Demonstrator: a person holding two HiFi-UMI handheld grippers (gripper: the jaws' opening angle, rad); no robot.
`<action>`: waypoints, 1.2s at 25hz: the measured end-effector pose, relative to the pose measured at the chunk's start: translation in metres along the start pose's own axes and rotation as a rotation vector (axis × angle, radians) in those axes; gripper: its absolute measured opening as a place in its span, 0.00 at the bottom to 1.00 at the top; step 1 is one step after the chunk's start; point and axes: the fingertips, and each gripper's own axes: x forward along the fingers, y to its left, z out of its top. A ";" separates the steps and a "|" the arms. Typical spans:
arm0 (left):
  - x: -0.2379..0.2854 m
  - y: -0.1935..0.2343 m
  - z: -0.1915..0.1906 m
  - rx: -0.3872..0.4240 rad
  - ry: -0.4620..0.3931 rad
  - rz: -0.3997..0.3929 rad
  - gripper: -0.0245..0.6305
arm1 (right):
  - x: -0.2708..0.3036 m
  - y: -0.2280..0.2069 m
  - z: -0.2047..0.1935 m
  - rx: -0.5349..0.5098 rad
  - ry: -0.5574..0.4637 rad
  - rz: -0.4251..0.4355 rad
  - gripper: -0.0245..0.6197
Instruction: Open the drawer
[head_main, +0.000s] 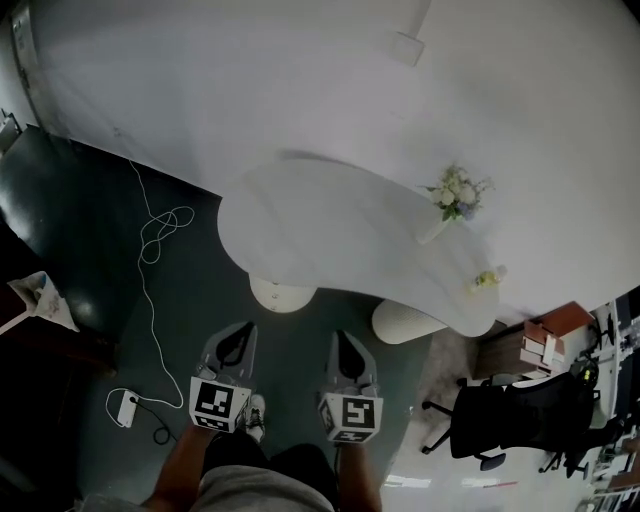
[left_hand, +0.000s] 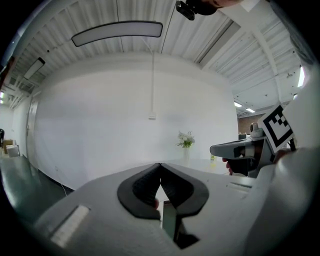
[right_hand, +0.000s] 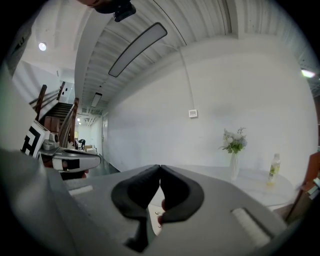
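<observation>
While left tool (head_main: 241, 340) and right tool (head_main: 345, 347) sit closed, curved white table (head_main: 320, 220), flower vase (head_main: 455, 200), perhaps a bottle (head_main: 487, 279), dark floor (head_main: 90, 230)

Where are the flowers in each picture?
Head view: the flowers stand on the white table, right of middle.
Left gripper view: flowers a little right of centre, against the white wall.
Right gripper view: flowers at the right.
Shared landmark: the small bottle on the table near them.
</observation>
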 end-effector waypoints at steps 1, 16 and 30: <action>0.007 0.005 -0.005 -0.001 0.007 -0.009 0.05 | 0.008 0.000 -0.004 0.003 0.006 -0.007 0.05; 0.103 0.051 -0.113 -0.032 0.072 -0.026 0.05 | 0.122 -0.001 -0.101 -0.056 0.061 0.037 0.05; 0.139 0.052 -0.249 -0.041 0.131 0.015 0.05 | 0.167 -0.005 -0.250 -0.034 0.128 0.100 0.05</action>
